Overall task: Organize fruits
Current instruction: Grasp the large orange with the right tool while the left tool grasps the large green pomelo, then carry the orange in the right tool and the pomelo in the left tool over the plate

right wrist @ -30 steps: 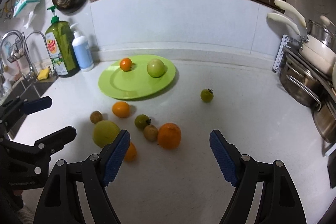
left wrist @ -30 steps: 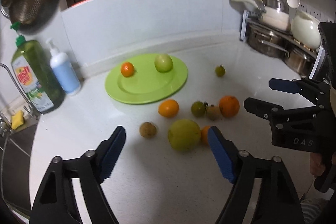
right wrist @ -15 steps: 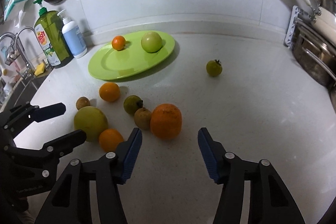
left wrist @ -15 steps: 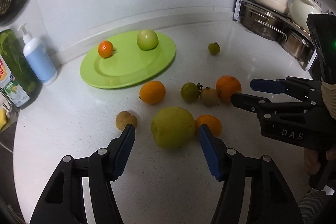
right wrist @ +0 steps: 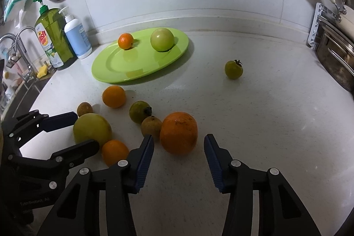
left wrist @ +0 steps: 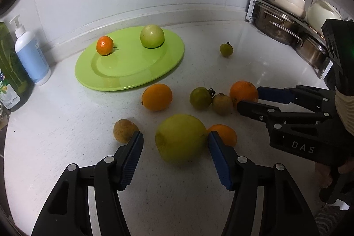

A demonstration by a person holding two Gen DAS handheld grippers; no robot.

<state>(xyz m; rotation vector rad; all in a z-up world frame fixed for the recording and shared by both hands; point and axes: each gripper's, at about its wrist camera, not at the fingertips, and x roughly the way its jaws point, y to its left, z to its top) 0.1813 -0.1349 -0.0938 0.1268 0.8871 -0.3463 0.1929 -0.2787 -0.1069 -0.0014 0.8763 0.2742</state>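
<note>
Over the last second both grippers advanced and lowered. The left gripper (left wrist: 174, 143), jaws spread, now straddled the yellow-green fruit (left wrist: 180, 137); the right gripper (right wrist: 178, 147), also unclenched, framed the orange (right wrist: 178, 132). Neither was gripped. Beyond, the plate (right wrist: 115, 72) waited.

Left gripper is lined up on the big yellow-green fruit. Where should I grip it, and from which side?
Grip the big yellow-green fruit across its widest middle, coming straight forward and low from the near side. It is round, with no stem or handle. The left gripper is open and already straddles it. Watch the right finger: the small orange sits against that side, so slide between them.
</note>
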